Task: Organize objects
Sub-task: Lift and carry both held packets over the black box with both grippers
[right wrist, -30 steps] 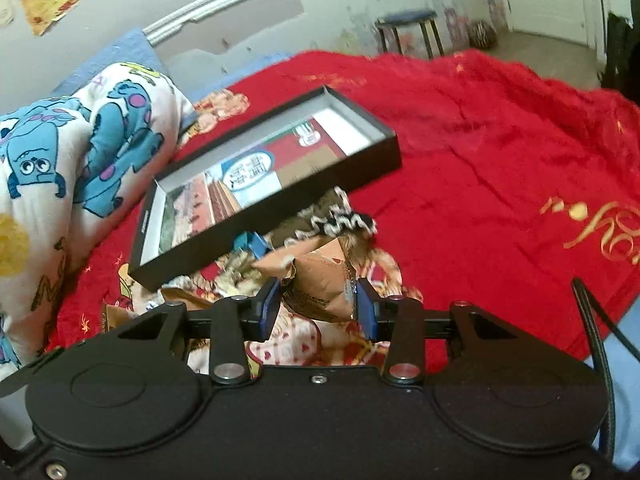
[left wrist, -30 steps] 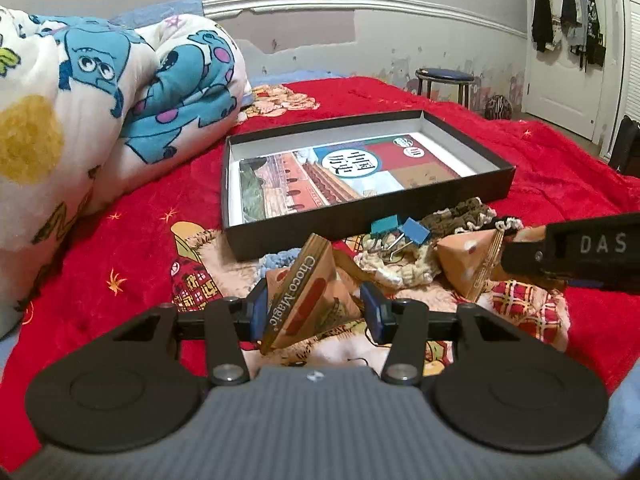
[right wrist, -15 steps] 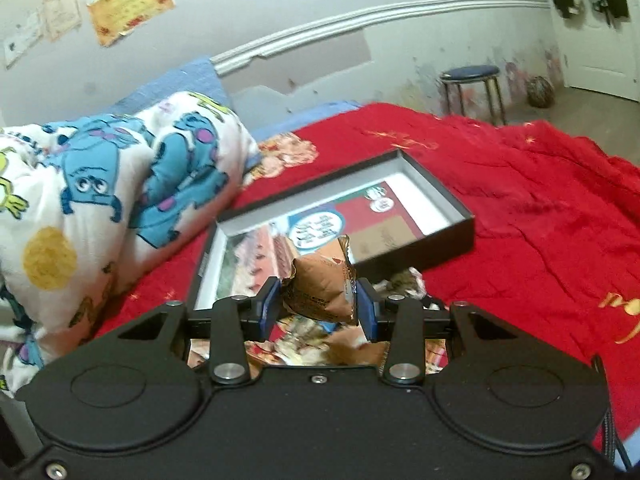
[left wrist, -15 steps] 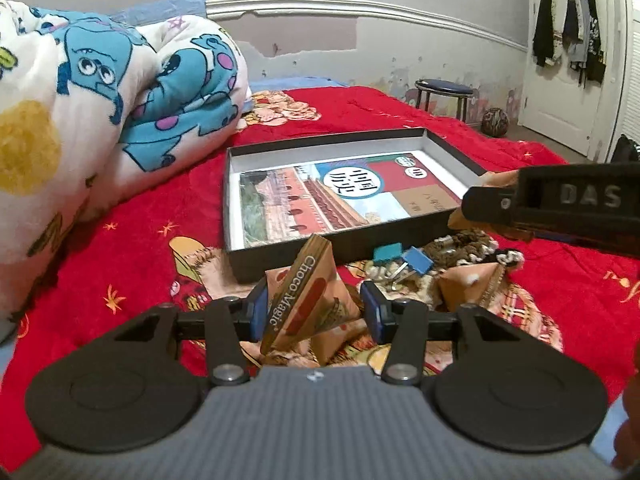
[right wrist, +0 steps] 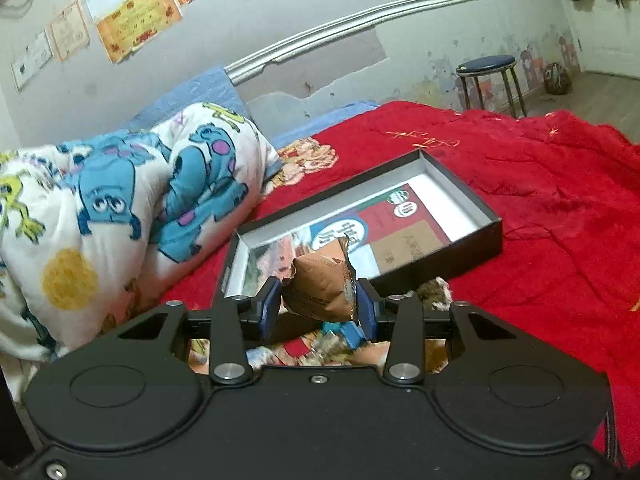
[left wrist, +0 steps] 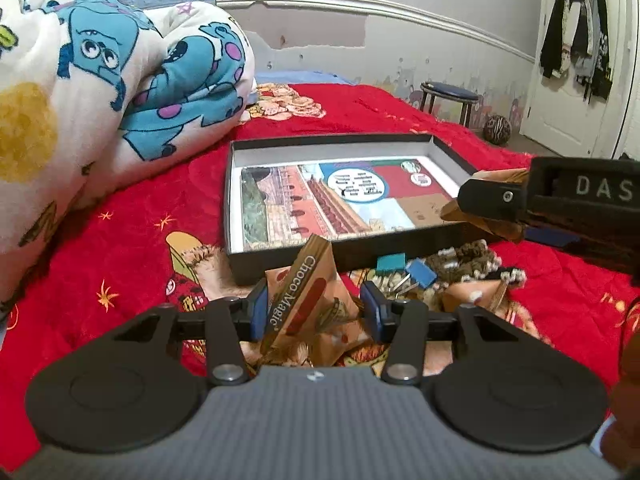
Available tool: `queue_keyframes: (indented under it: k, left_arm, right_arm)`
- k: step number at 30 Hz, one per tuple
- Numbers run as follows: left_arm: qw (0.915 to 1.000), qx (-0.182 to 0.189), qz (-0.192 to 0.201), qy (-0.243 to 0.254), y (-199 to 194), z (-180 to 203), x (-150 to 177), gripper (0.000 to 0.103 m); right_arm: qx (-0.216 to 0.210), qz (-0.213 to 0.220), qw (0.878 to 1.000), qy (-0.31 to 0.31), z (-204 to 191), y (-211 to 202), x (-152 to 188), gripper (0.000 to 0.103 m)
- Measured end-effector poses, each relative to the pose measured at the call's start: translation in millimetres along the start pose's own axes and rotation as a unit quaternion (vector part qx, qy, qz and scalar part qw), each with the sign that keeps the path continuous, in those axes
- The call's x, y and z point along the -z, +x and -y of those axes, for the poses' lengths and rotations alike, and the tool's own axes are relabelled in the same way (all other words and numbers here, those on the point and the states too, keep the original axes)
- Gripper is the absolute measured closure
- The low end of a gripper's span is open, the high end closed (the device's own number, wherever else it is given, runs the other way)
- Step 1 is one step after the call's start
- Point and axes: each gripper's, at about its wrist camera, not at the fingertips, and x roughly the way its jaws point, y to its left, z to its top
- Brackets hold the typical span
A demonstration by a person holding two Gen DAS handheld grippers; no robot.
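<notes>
Over the black box [right wrist: 486,236]: right tool [right wrist: 316,306] pinching brown snack packet [right wrist: 320,288], release low inside
Left tool [left wrist: 314,308]: pinching Choco Magic packet [left wrist: 304,300], follow after

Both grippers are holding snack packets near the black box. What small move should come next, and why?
Probably carry the right gripper a little further over the black box and release there. Its brown packet is clamped and lifted, and in the left wrist view it sits at the box's right edge. The left gripper holds the Choco Magic packet short of the near wall.
</notes>
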Motion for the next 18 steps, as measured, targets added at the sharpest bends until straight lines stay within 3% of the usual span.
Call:
queue_keyframes:
  k: [3,6,9,13,18]
  left_arm:
    - [0.9998,0.004,0.011,0.015,-4.1,-4.4,-10.3,0.052]
    - [0.9950,-0.038,0.052,0.076,-11.9,-5.4,-21.9,0.052]
    - [0.9956,-0.040,0.064,0.055,-16.7,-21.5,-33.5,0.052]
    - [0.9974,-0.028,0.060,0.028,-17.7,-40.1,-46.3,0.052]
    - [0.9982,-0.027,0.051,0.015,-9.9,-50.3,-60.7,0.052]
  right_arm:
    - [-0.004,0.007,1.000,0.001,1.8,4.0,-6.4,0.064]
    - [0.015,0.007,1.000,-0.019,-1.5,9.4,-5.6,0.064]
    - [0.005,0.003,1.000,-0.029,-8.1,11.9,-4.0,0.064]
    - [-0.038,-0.001,0.998,-0.046,-21.3,11.6,-6.9,0.064]
    - [-0.077,-0.018,0.996,-0.027,-28.1,18.0,-19.1,0.064]
